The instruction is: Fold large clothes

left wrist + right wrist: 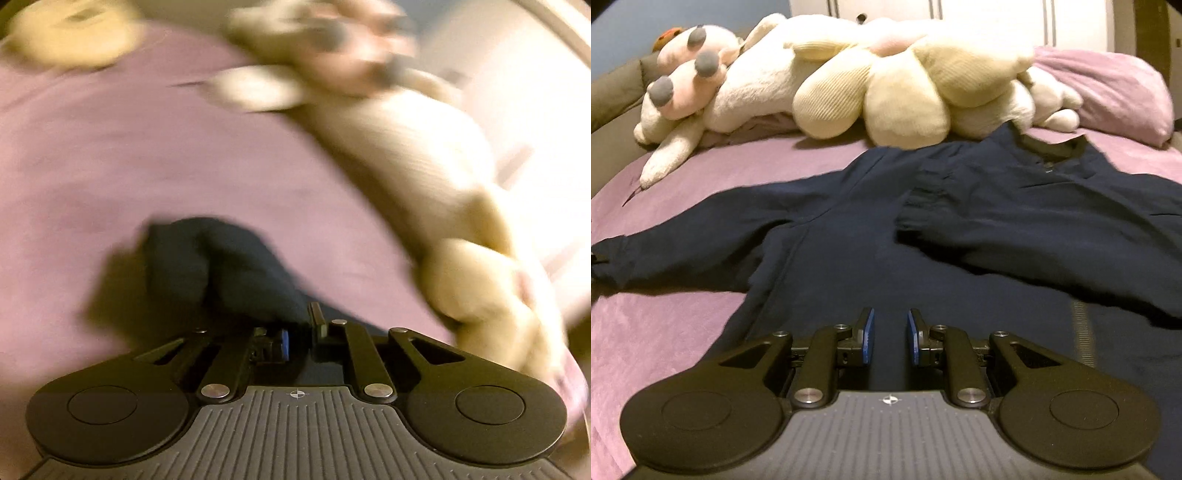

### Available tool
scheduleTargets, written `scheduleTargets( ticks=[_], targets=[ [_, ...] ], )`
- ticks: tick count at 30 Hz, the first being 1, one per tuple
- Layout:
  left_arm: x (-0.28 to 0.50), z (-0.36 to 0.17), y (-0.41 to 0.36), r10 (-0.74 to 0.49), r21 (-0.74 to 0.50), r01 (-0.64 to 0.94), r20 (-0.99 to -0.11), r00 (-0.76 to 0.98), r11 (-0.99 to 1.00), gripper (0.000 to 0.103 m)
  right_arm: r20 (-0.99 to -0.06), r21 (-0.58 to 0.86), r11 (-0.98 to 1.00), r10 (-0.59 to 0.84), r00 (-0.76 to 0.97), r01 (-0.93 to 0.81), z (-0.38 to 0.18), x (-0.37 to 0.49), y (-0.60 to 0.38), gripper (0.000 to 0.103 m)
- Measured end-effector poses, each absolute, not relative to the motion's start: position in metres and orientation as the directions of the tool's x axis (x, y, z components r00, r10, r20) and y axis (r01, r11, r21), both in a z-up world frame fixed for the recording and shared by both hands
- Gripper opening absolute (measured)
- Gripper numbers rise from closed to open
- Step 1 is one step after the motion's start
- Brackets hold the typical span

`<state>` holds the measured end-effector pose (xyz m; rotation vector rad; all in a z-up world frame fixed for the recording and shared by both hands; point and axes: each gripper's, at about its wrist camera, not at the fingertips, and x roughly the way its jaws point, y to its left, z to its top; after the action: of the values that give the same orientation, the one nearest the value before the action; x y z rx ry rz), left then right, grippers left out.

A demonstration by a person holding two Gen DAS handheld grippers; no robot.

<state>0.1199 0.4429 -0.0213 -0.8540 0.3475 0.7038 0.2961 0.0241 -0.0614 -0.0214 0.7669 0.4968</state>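
Jacket [960, 229] cuff in left tongs [299, 332], bare purple bedspread [147, 147] beyond.

plush toys [886, 85] crowding jacket's [923, 240] far edge

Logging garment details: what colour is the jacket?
Dark navy jacket, clearest in the right wrist view.

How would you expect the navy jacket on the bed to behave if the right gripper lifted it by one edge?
The navy jacket would probably drape limply: it lies creased, one sleeve flopped across its body. It looks thin, so likely light for its size. The trailing fabric might drag on the purple bedspread. The right gripper is open above it.
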Motion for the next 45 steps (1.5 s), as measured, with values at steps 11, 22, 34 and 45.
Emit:
scheduleTargets(
  ticks=[11, 22, 34, 45],
  targets=[
    [0.297, 0.024, 0.187, -0.009, -0.31, -0.157, -0.471, 0.882, 0.938, 0.02, -0.61, 0.264, 0.92, 0.393, 0.688, -0.29, -0.038, 0.285, -0.075, 0.019],
    [0.278, -0.053, 0.142, -0.008, -0.314, -0.22, -0.589, 0.808, 0.923, 0.098, -0.688, 0.307, 0.935, 0.348, 0.636, -0.178, -0.067, 0.292, -0.152, 0.019],
    [0.234, -0.069, 0.201, 0.236, -0.233, -0.494, -0.661, 0.712, 0.838, 0.097, -0.582, 0.691, 0.714, 0.642, 0.499, -0.113, -0.085, 0.368, -0.11, 0.065],
    [0.244, -0.066, 0.215, 0.323, -0.168, -0.542, -0.647, 0.691, 0.823, 0.097, -0.564, 0.561, 0.78, 0.606, 0.56, -0.278, -0.036, 0.371, -0.067, 0.022]
  ],
)
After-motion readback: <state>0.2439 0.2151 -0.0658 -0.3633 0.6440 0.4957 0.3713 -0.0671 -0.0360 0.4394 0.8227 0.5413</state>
